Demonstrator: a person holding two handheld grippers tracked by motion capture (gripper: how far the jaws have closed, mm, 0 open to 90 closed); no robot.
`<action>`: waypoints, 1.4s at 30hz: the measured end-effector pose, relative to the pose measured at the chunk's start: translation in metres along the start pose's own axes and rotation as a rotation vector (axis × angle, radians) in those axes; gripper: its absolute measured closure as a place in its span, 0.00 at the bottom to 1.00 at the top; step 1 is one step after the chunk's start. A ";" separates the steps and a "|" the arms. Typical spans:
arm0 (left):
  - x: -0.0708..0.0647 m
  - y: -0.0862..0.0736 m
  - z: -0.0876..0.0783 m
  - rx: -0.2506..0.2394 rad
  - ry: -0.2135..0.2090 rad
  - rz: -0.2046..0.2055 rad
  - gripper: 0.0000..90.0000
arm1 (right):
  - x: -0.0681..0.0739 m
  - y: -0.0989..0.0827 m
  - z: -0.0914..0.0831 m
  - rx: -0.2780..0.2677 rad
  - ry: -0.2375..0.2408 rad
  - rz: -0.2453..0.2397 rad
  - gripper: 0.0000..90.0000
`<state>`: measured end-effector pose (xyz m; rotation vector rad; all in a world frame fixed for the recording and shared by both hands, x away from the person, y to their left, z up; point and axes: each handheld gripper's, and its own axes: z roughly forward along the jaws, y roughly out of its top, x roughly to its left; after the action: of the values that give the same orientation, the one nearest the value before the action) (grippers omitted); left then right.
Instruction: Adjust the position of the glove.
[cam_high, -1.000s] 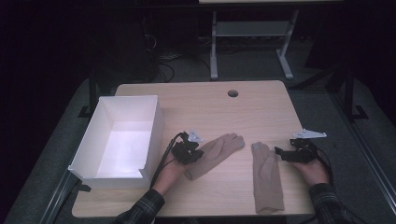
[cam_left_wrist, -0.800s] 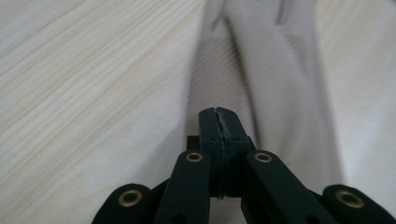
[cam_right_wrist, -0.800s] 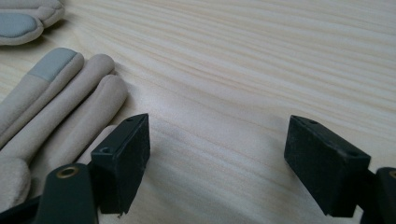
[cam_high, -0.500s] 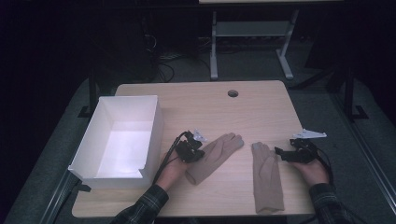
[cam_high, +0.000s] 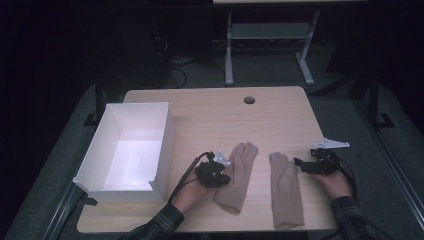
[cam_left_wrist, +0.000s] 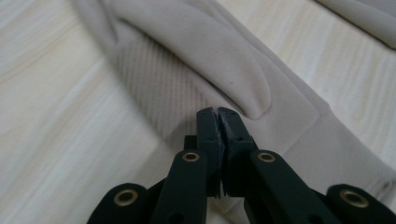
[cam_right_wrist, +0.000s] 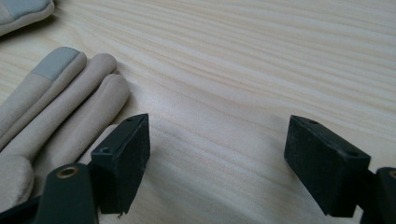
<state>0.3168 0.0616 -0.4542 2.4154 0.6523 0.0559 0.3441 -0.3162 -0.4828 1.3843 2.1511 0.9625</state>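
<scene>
Wooden table (cam_high: 210, 107), round cable hole (cam_high: 249, 100) near the far edge. White open-top box (cam_high: 131, 149) on the table's left side, nothing visible inside.

Two beige gloves flat on the near half, fingers pointing away from the person. Left glove (cam_high: 236, 176) sits just right of the box; right glove (cam_high: 286, 189) lies beside it, a strip of bare wood between them. Right glove has a grey fingertip patch (cam_right_wrist: 56, 62).

Left gripper (cam_left_wrist: 218, 113): jaws pressed together, tips resting on the left glove at the ribbed-knit section beside the thumb; cannot tell if any fabric is pinched.

Right gripper (cam_right_wrist: 217, 158): jaws spread wide, nothing between them, low over bare wood just right of the right glove's fingers.
</scene>
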 end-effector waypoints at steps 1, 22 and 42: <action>-0.002 0.000 0.001 0.001 -0.001 0.006 0.97 | 0.000 0.000 0.000 0.000 0.000 0.000 0.24; 0.037 0.016 0.005 -0.083 0.060 -0.067 0.63 | 0.000 0.000 0.000 0.000 0.000 -0.002 0.24; 0.034 0.015 0.014 -0.065 0.013 -0.076 0.93 | 0.001 -0.001 -0.001 -0.005 0.014 -0.010 0.33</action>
<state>0.3561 0.0592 -0.4609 2.3274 0.7364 0.0601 0.3427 -0.3162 -0.4825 1.3667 2.1621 0.9764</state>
